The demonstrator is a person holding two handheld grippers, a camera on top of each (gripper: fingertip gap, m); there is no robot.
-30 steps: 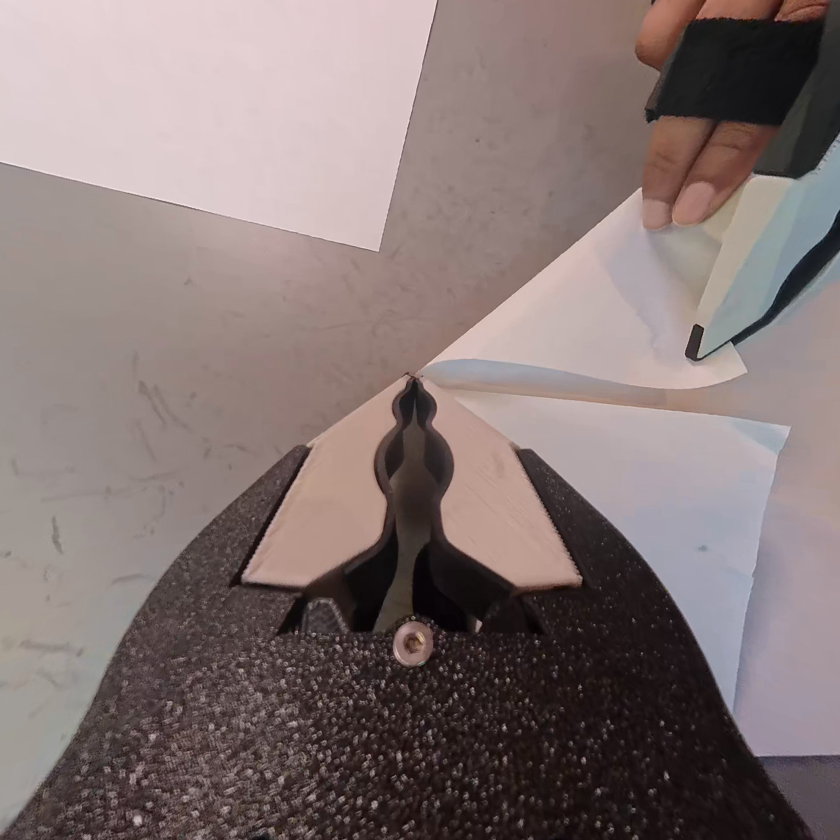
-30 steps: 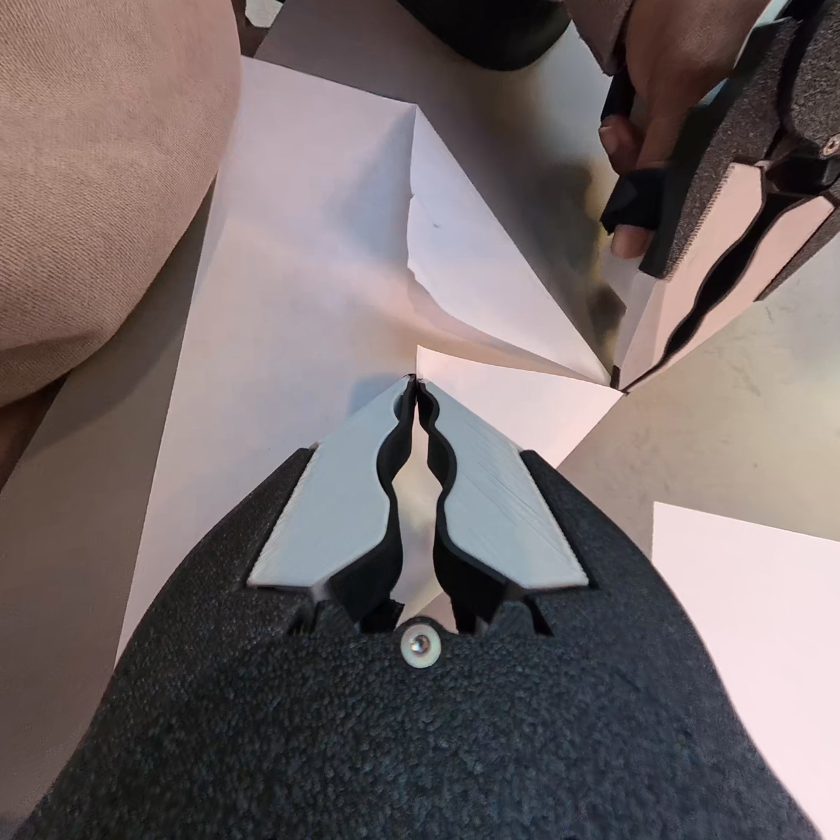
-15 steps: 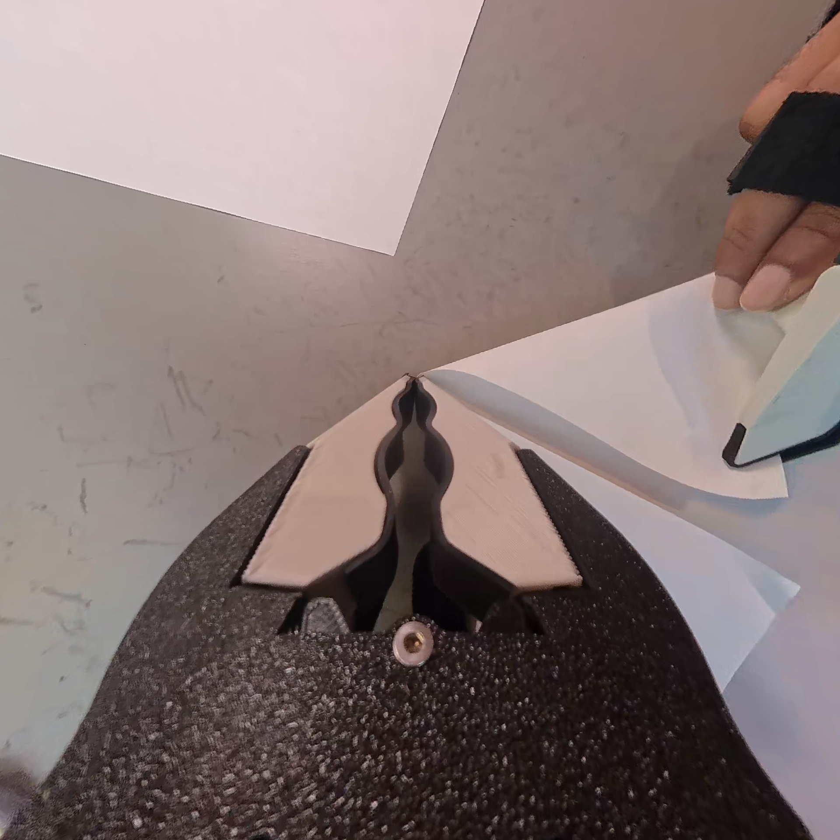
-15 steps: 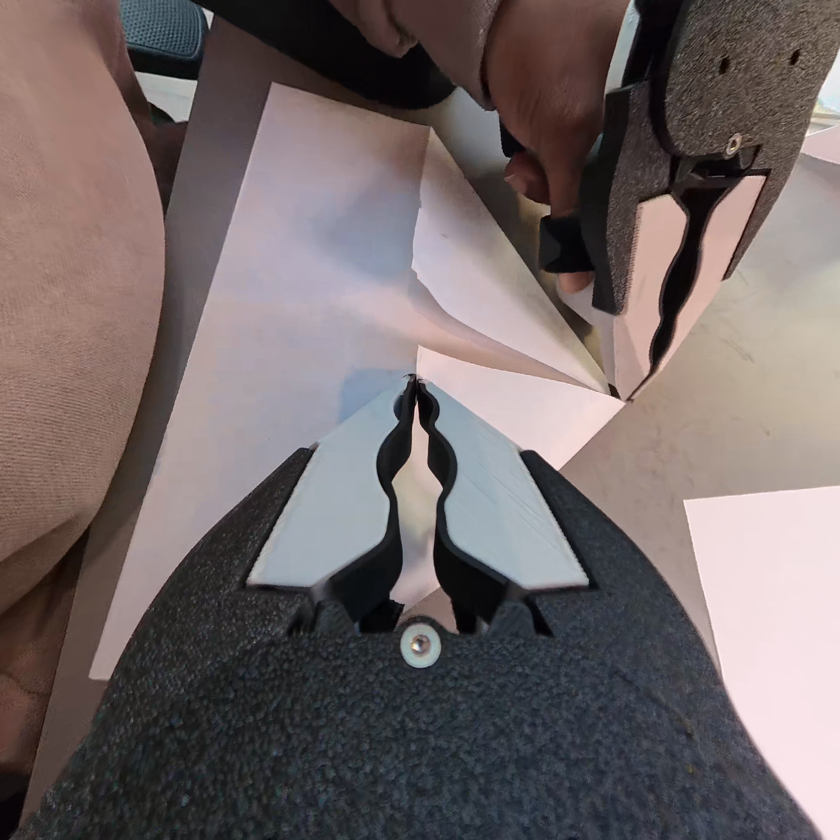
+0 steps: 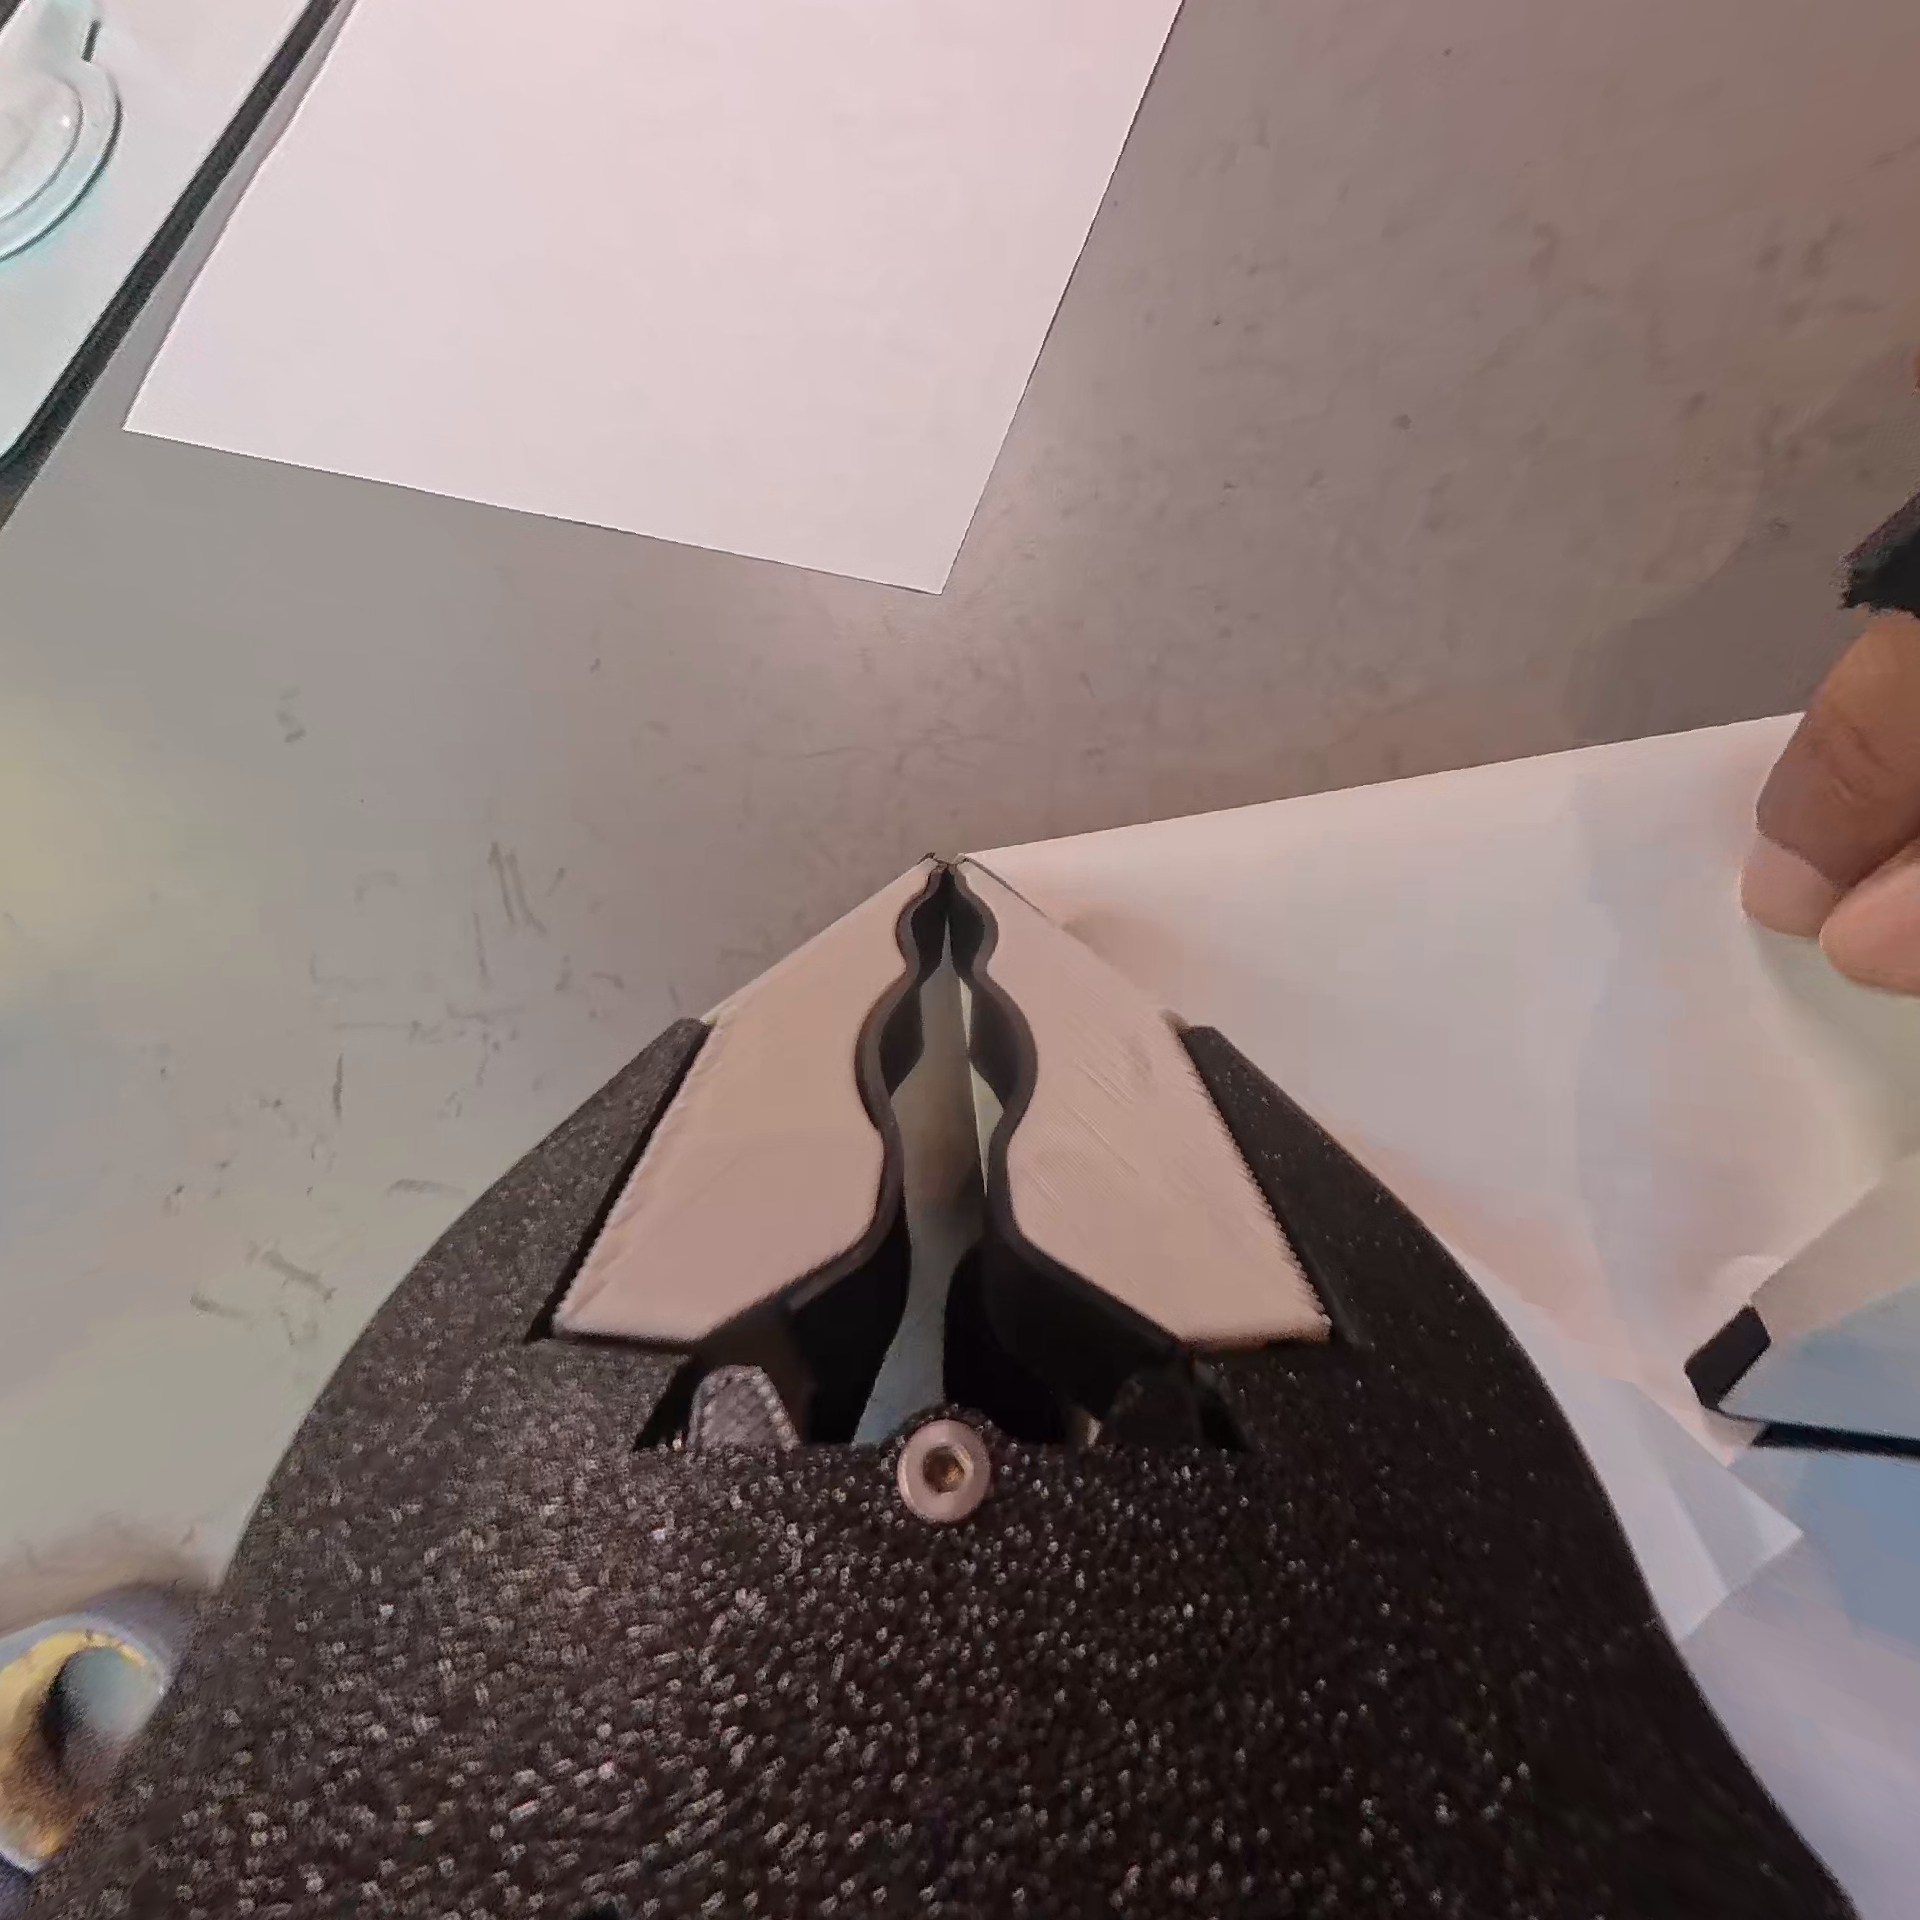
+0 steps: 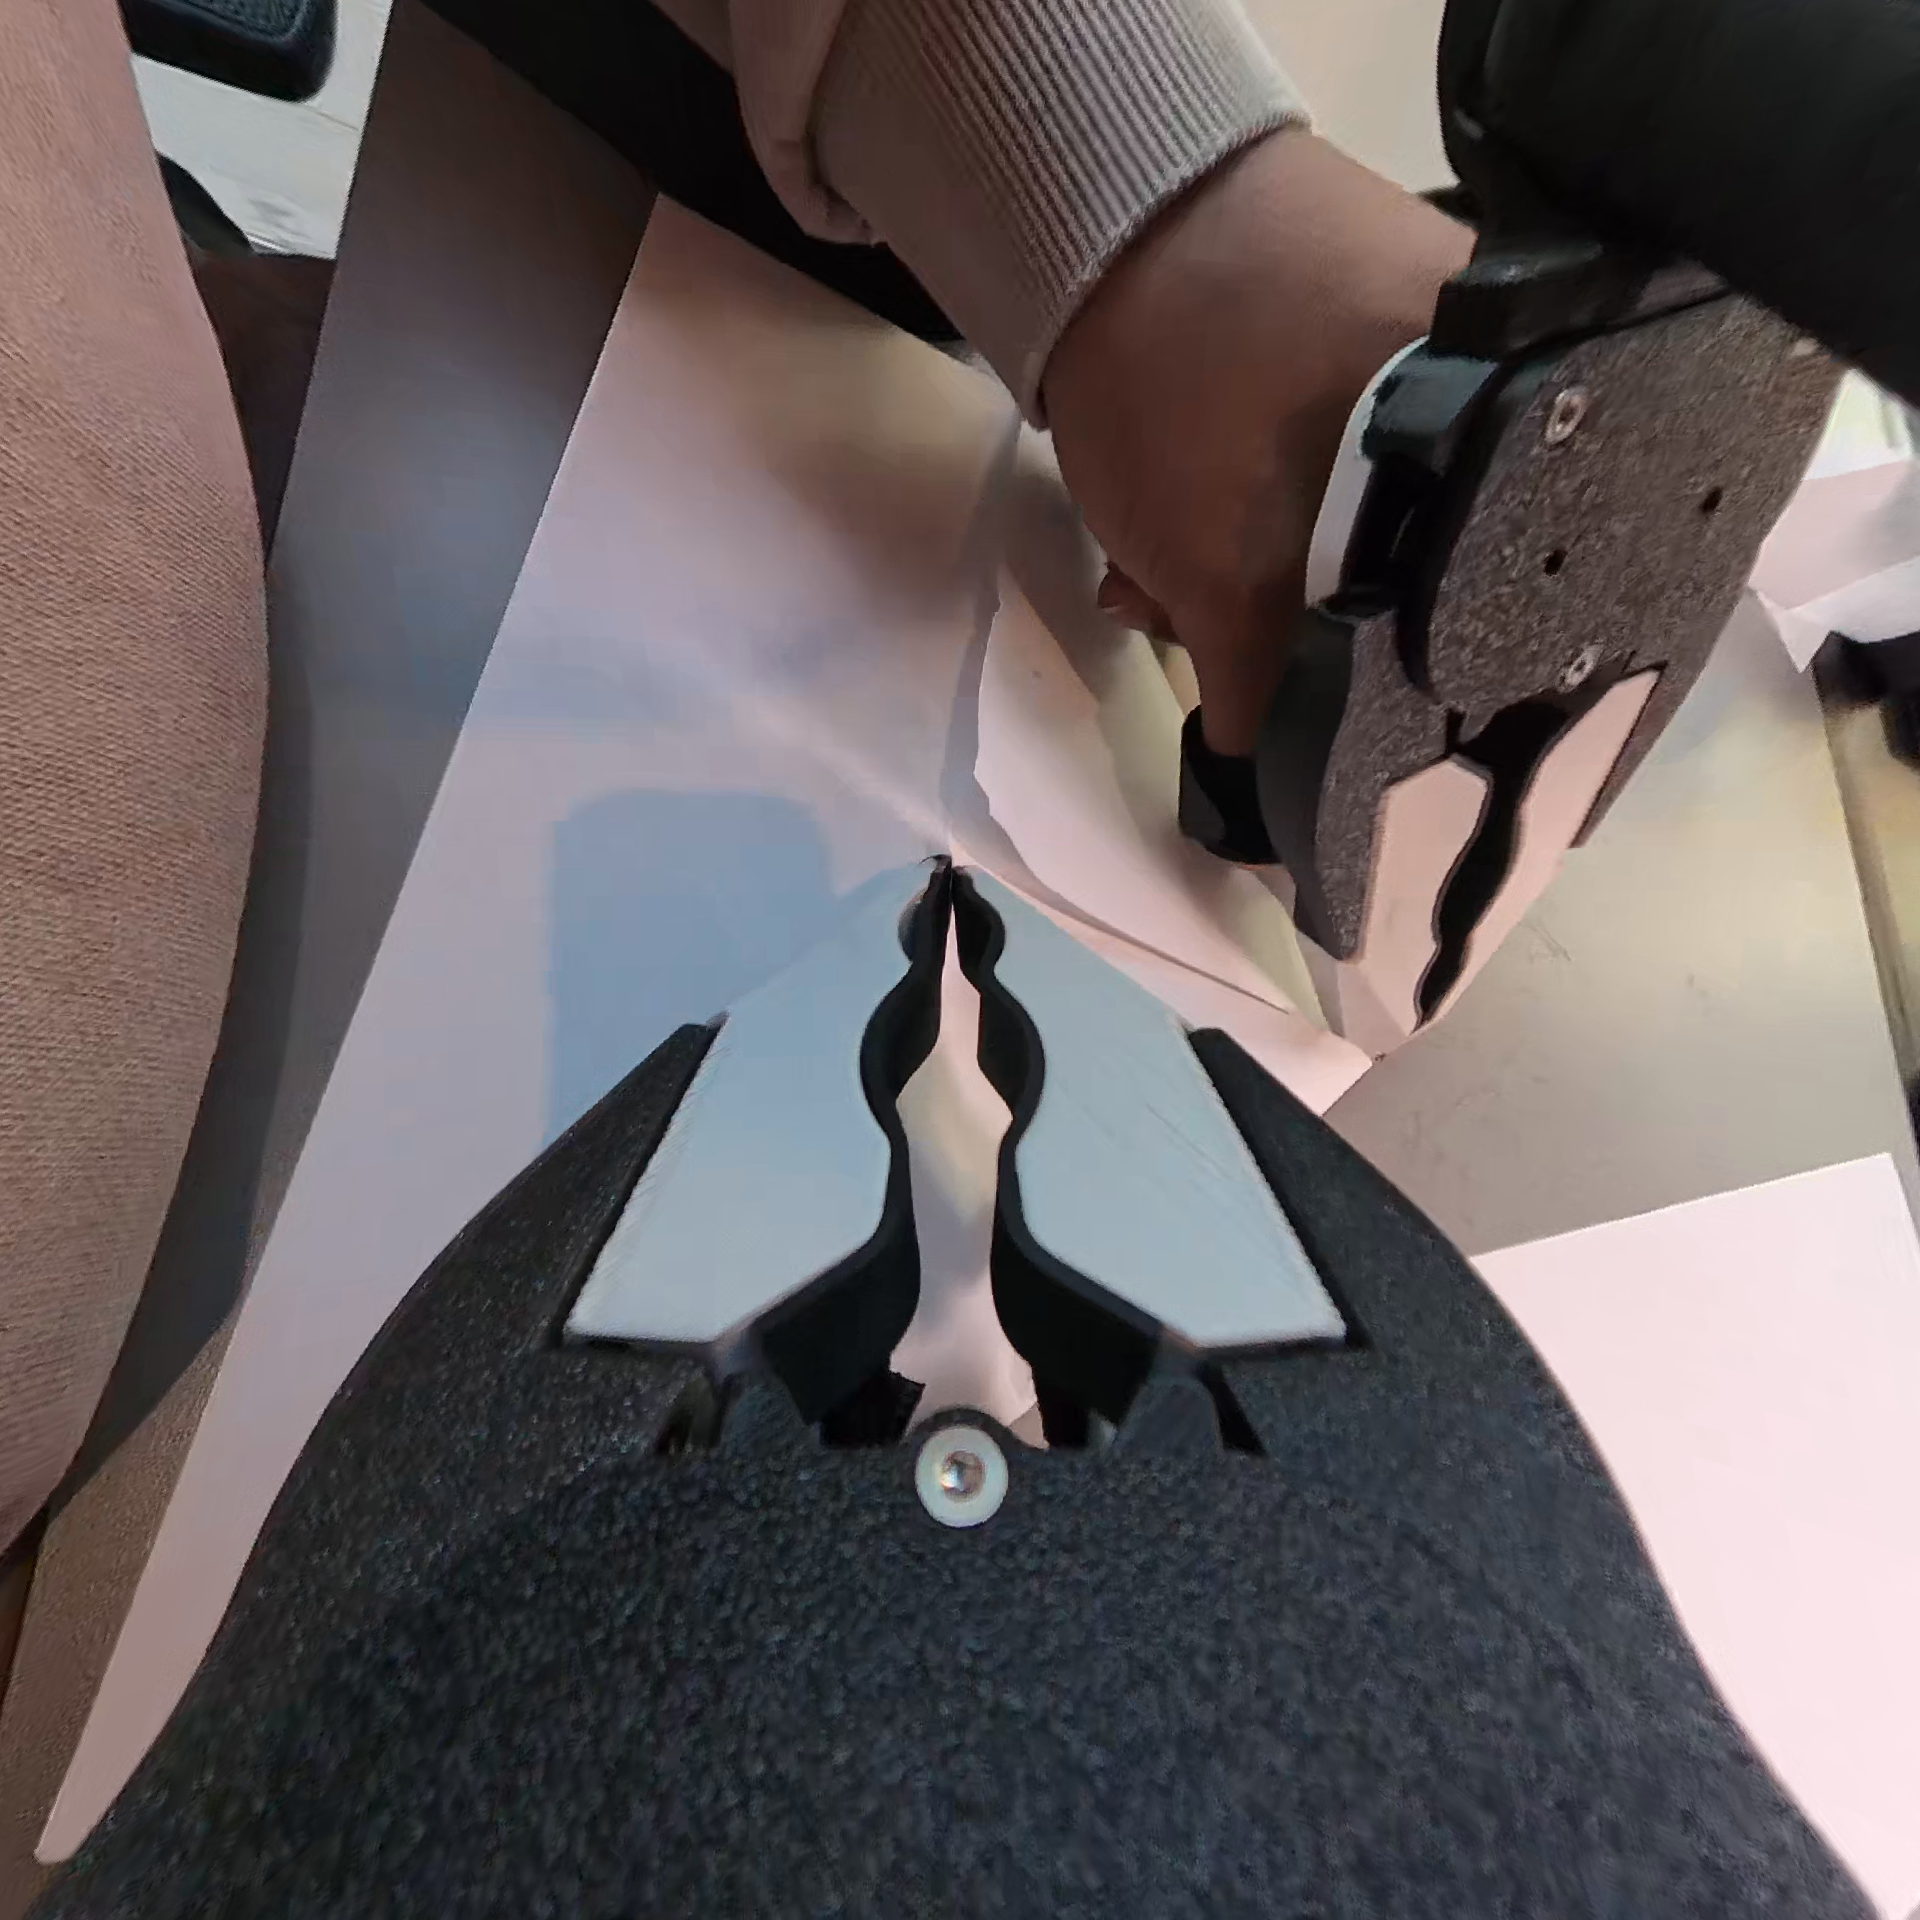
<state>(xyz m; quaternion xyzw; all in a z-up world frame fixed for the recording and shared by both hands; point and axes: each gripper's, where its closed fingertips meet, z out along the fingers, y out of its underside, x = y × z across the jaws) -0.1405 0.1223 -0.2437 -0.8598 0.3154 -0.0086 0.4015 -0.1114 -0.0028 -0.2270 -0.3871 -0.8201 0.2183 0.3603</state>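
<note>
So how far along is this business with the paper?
Done: the white paper sheet already shows a crease and a raised flap. In hand: the left claw and the right claw are each shut on that sheet, holding part of it off the grey table. Left: the flap is not pressed flat, and a second white sheet lies flat and unfolded.

scuffed grey table [image 5: 1455,416] bears two white paper sheets [image 5: 665,249].
</note>
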